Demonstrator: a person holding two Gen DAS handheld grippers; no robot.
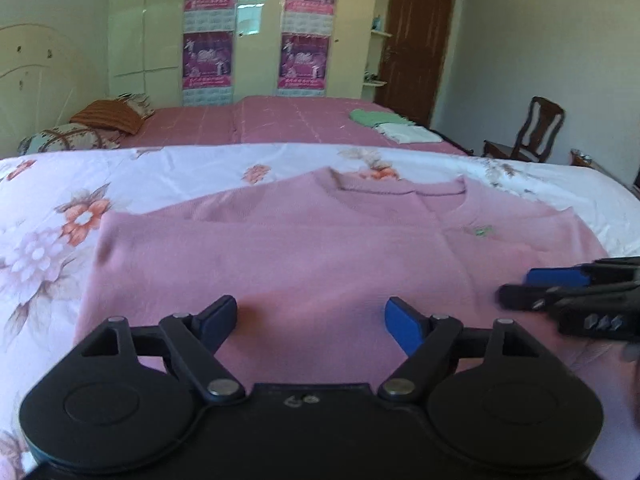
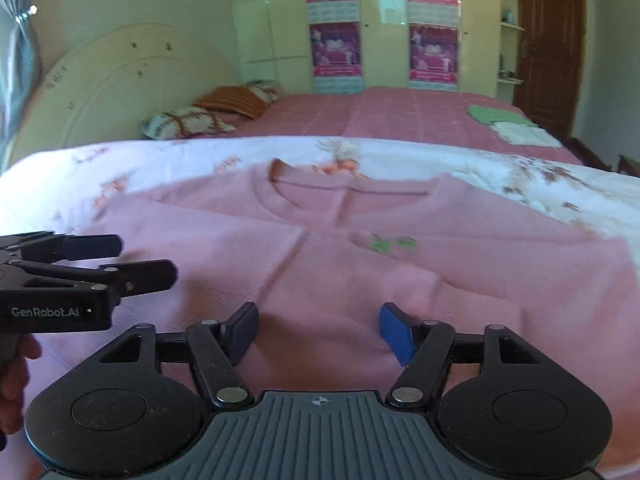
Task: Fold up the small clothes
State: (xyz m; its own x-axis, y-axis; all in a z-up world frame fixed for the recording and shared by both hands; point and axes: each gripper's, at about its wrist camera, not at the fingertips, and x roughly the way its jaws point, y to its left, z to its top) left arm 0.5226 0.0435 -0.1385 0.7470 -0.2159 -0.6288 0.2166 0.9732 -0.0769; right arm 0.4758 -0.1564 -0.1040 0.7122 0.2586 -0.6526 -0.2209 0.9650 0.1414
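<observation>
A pink sweater (image 1: pixel 320 248) (image 2: pixel 340 264) lies flat on the floral sheet (image 1: pixel 160 176) with its neckline at the far side. Both sleeves are folded inward across the body, and a small green emblem (image 2: pixel 392 244) shows on the chest. My left gripper (image 1: pixel 310 316) hovers open over the near left part of the sweater, with nothing between its blue pads. My right gripper (image 2: pixel 318 324) is open over the near right part, and the cloth lies under its fingers, not pinched. Each gripper shows in the other's view, the right gripper (image 1: pixel 516 286) and the left gripper (image 2: pixel 148 260).
Beyond the floral sheet lies a pink bedspread (image 1: pixel 288 124) with a folded green garment (image 1: pixel 372 117) and a folded white one (image 1: pixel 406 133) at its right. Pillows (image 1: pixel 80 136) sit at the far left. A wooden chair (image 1: pixel 532 132) and a door (image 1: pixel 420 40) stand at the right.
</observation>
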